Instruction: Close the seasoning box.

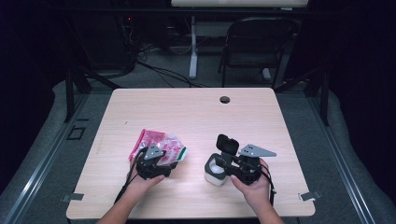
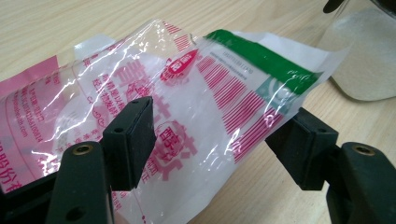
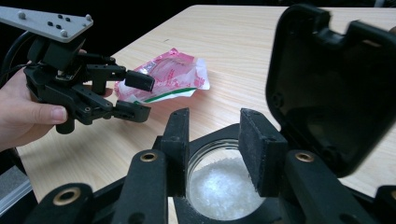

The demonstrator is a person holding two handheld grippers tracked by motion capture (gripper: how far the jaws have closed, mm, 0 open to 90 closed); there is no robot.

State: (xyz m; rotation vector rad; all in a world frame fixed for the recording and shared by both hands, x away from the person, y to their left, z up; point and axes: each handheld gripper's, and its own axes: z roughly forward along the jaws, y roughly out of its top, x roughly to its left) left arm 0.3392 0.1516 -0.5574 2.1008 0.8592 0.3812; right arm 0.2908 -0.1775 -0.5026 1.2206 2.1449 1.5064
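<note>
On the table's (image 1: 196, 112) left half, the left gripper (image 1: 164, 161) is standing with jaws wide apart around a clear plastic bag (image 2: 201, 102) lying flat, printed in pink Chinese characters with a green strip along its edge. Rightward, the right gripper (image 3: 212, 154) is hovering, jaws narrowly parted and empty, over an open-lidded container (image 1: 215, 169) of white grains.

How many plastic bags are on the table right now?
1. The pink-printed plastic bag lies on the table at its left, between the open jaws of the left tool. None seems hidden.
</note>
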